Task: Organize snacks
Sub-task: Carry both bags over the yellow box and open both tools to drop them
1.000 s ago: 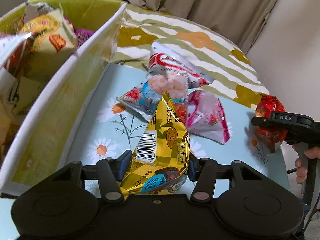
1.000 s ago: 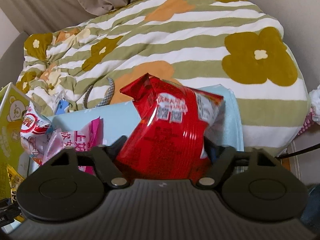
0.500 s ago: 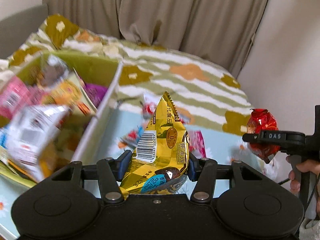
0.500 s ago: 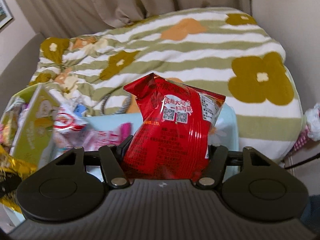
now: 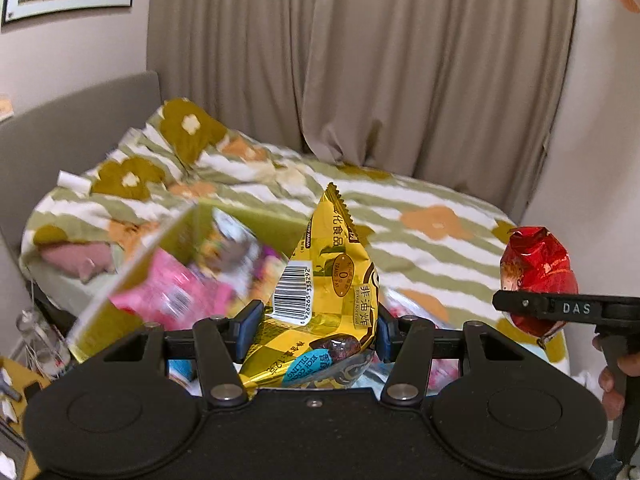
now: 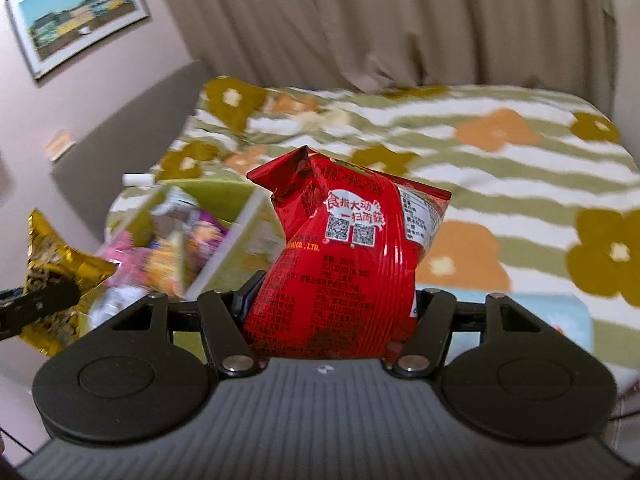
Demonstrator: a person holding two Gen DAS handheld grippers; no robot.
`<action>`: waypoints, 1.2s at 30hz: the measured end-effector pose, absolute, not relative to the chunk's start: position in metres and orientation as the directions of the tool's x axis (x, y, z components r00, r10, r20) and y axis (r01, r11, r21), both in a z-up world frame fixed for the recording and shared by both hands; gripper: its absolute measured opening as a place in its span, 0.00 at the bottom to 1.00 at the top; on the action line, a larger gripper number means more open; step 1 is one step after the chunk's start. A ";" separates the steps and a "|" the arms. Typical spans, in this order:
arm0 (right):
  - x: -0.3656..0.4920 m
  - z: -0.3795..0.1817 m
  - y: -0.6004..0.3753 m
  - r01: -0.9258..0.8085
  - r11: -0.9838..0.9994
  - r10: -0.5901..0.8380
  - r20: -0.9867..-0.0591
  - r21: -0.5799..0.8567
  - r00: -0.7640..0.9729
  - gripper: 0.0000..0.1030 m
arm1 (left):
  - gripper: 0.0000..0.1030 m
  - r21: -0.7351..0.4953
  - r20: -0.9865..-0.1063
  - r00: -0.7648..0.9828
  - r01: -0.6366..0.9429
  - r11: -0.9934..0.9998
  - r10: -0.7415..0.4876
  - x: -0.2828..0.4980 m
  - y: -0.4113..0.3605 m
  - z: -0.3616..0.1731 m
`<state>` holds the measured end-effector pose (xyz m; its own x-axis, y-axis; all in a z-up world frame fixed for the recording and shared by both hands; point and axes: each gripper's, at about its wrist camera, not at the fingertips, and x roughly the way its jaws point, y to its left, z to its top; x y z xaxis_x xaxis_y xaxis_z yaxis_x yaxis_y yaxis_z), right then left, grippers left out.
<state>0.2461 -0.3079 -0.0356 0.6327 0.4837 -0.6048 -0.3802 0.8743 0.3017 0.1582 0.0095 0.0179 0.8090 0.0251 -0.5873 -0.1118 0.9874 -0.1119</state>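
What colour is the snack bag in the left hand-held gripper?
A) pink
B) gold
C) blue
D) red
B: the left hand-held gripper is shut on the shiny gold snack bag with a barcode on it, while the red snack bag sits in the right hand-held gripper.

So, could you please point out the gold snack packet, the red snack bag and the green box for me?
gold snack packet (image 5: 320,300), left wrist view, on its barcode side.
red snack bag (image 6: 340,272), right wrist view, on its printed back.
green box (image 5: 264,222), left wrist view, on its inner far wall.
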 end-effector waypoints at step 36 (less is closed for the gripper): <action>0.294 -0.016 -0.065 -0.161 0.955 0.289 -0.655 0.250 0.698 0.76 | 0.99 -0.307 -0.660 0.666 0.184 0.934 -0.348 0.305 0.187 -0.013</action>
<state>0.2936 -0.0647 -0.0158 0.6982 0.2890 -0.6550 -0.1608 0.9549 0.2498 0.3051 0.1872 -0.0130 0.6660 -0.3482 -0.6597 0.1844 0.9338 -0.3066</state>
